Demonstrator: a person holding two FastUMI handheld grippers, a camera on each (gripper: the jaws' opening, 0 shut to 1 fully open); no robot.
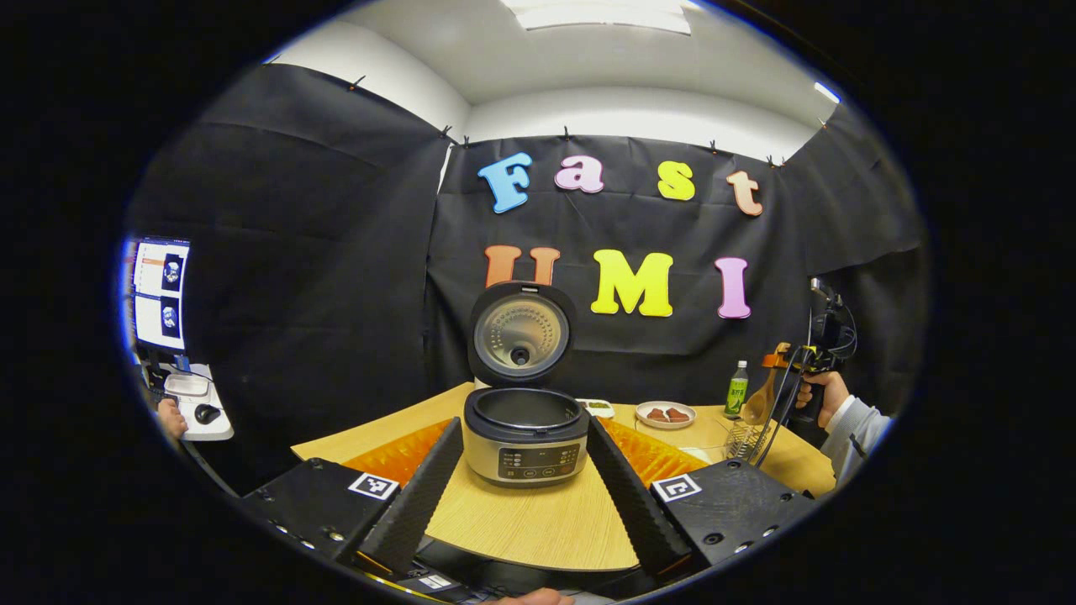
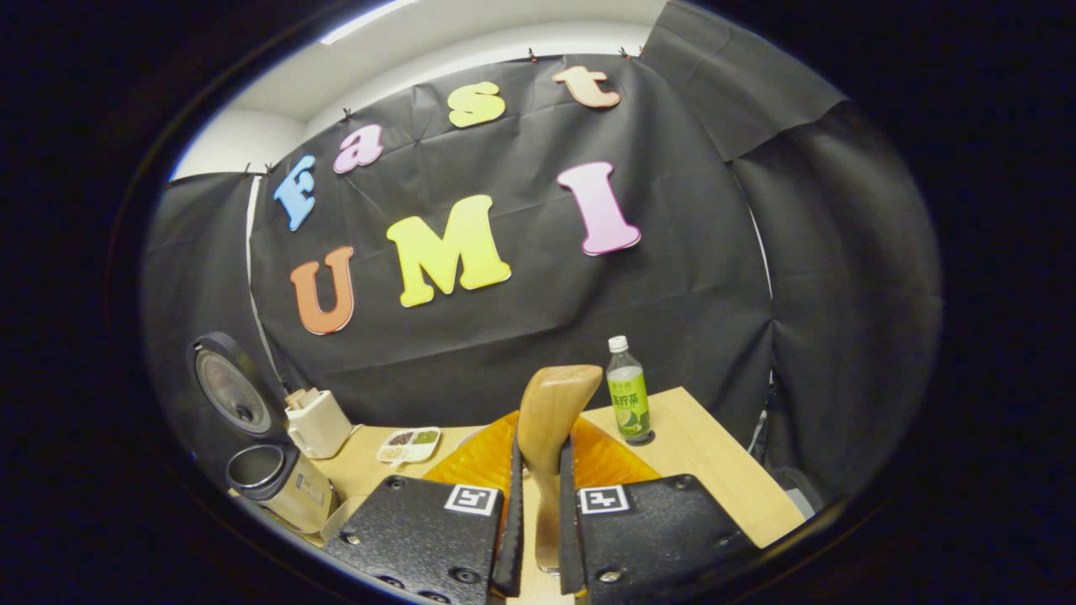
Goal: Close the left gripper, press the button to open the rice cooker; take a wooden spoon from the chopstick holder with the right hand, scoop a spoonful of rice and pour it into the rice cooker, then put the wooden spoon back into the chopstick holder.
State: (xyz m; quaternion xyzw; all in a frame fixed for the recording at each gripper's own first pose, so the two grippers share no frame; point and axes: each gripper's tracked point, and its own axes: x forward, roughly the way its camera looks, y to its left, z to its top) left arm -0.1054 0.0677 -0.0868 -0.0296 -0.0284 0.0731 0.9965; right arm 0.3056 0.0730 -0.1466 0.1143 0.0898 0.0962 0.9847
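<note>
Wooden table (image 1: 538, 521) w/ orange mat carries the rice cooker (image 1: 525, 433), lid already up, pot open. Left gripper (image 1: 521, 491) has its fingers spread wide, holding nothing. Right gripper (image 2: 538, 521) is clamped on the wooden spoon (image 2: 551, 420) at the handle, bowl pointing up, above the chopstick holder (image 1: 744, 439). Spoon looks light, stiff, smooth, so prob. it can twist; grip mid-handle is best. Green bottle (image 2: 629, 395) stands near.

Smooth wooden spoon (image 2: 551, 420) — brushed-metal rice cooker (image 1: 525, 441), wood-grain table (image 1: 538, 525)
</note>
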